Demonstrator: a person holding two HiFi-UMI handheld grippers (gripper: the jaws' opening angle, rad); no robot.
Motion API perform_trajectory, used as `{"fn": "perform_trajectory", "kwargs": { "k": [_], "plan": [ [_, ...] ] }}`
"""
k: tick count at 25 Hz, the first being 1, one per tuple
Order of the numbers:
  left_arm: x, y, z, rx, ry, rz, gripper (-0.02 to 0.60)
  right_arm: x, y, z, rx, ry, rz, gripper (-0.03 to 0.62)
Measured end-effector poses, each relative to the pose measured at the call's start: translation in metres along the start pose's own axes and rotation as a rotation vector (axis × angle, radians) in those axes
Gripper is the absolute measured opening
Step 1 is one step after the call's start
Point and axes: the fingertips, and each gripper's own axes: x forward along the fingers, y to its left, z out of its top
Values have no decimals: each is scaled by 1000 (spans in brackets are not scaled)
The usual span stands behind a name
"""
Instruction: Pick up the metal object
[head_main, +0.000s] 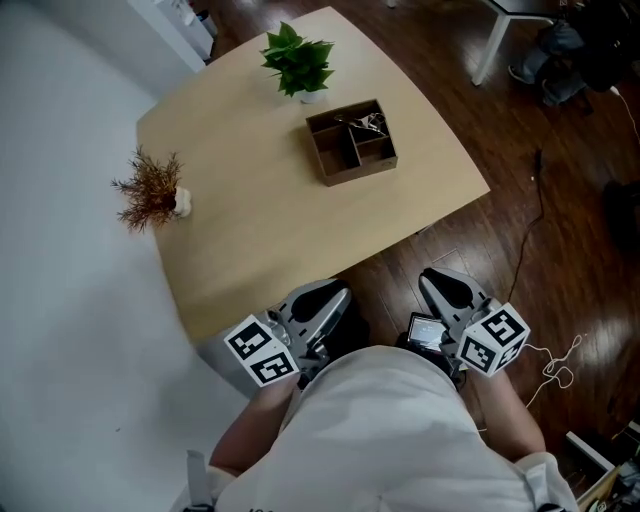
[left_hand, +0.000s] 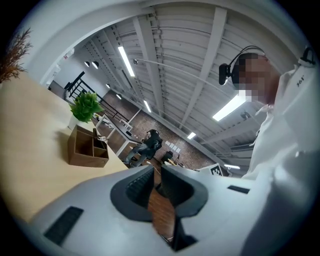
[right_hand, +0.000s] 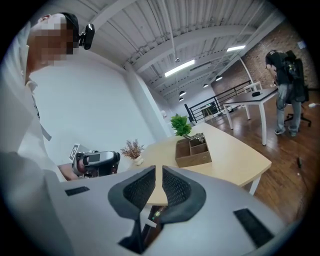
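So the metal object (head_main: 364, 124) is sitting in the far-right compartment of the wooden box (head_main: 345, 165), out toward the far right part of the table (head_main: 240, 220), just near of the green plant (head_main: 298, 60). It's a shiny silvery tangle poking up a bit over the box rim. It could be clips or wire, but it's too small to tell. As far as I can make out, its long axis runs left-right along that compartment.

Both tools are way back, off the near edge of the table and tucked close to the person's body. The left hand-held gripper (head_main: 335, 293) and the right hand-held gripper (head_main: 438, 278) both have their jaws pulled in to a thin slit with nothing between them.

The box lies straight out to the far side, roughly between the two, so distance-wise it's pretty much a tie. In the right gripper view the box sits just right of the line of the jaws, while the left gripper view has it well off to the side. I'd guess the right one has the cleaner line. Either way, the jaws need to spread before going in.
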Motion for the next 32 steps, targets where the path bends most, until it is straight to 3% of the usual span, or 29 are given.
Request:
{"fn": "perform_trajectory", "kwargs": {
  "k": [6,12,24,32],
  "plan": [
    [-10,36,26,10,22,-48,20,30,4,13,-20,-20,-82,21],
    [-12,53,37,1,23,-53,20,42,5,23,-41,-24,-110,21],
    [13,53,49,5,-34,-5,20,44,-22,47,-122,-10,-74,21],
    [25,66,72,73,-39,23,20,56,-36,80,-202,-39,-58,21]
  ]
}}
